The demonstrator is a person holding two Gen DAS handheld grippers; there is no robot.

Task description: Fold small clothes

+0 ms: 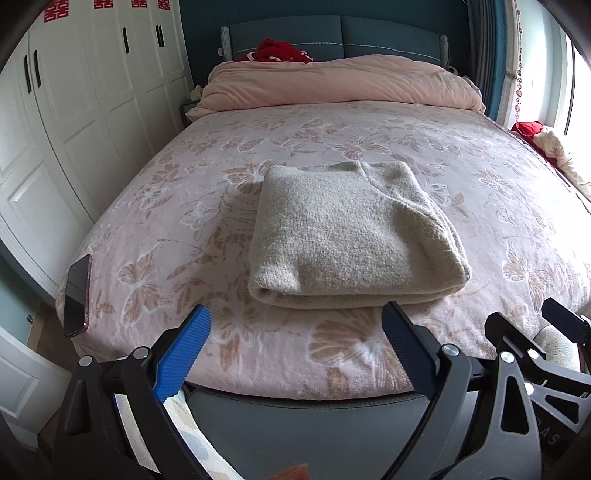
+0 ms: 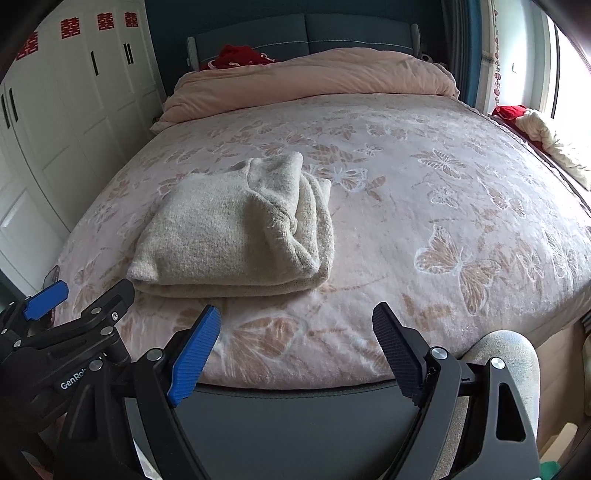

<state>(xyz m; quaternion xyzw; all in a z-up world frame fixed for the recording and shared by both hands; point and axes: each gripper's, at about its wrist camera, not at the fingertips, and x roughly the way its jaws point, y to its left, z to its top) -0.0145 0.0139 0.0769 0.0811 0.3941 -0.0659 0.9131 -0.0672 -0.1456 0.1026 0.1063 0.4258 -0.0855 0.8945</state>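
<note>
Now beige sweater folded flat.

Wide bed under a pink butterfly-print blanket. At its head, a rolled peach duvet, red cloth behind. On its left edge, a dark slim phone. Left of bed, white panelled wardrobe with red paper cut-outs.

- left gripper held low, pointing forward, jaws spread wide, nothing between its fingers
- right gripper just beside it, level with it; jaws equally wide apart, gripping nothing
</note>
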